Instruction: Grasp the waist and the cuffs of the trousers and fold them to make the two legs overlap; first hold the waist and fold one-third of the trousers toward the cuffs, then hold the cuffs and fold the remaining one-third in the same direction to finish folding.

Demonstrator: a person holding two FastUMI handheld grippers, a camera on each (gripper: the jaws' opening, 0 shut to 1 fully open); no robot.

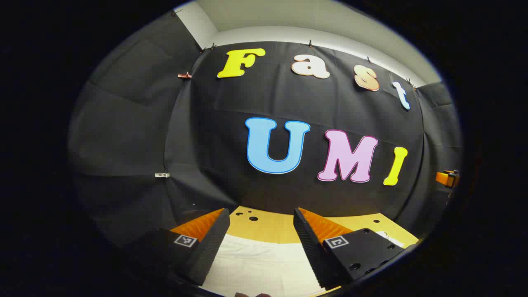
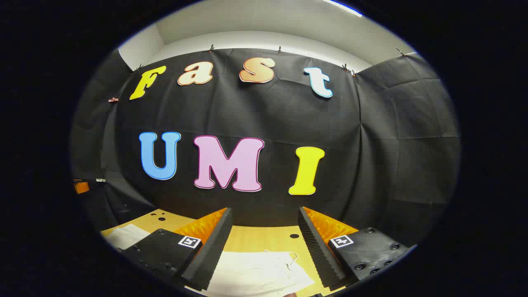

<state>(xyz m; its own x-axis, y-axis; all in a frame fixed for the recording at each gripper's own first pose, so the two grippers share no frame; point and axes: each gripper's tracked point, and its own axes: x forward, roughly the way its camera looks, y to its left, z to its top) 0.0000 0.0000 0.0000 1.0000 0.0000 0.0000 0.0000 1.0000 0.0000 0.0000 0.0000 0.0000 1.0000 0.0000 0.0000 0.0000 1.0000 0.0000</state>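
White trousers (image 1: 260, 264) lie flat on the wooden table (image 1: 268, 227), below and between the fingers of my left gripper (image 1: 260, 218), which stands open above them with nothing held. In the right gripper view the trousers (image 2: 255, 270) end in a rumpled edge with a thin drawstring near the right finger. My right gripper (image 2: 264, 218) is open too, held above the cloth. Another part of the white cloth (image 2: 126, 235) shows at the far left of that view. The other gripper (image 1: 447, 178) shows at the right edge of the left gripper view.
The table (image 2: 264, 239) has several small round holes near its far edge. The black cloth wall (image 1: 288, 136) rises close behind the table. An orange piece of the other gripper (image 2: 81, 187) shows at the left edge of the right gripper view.
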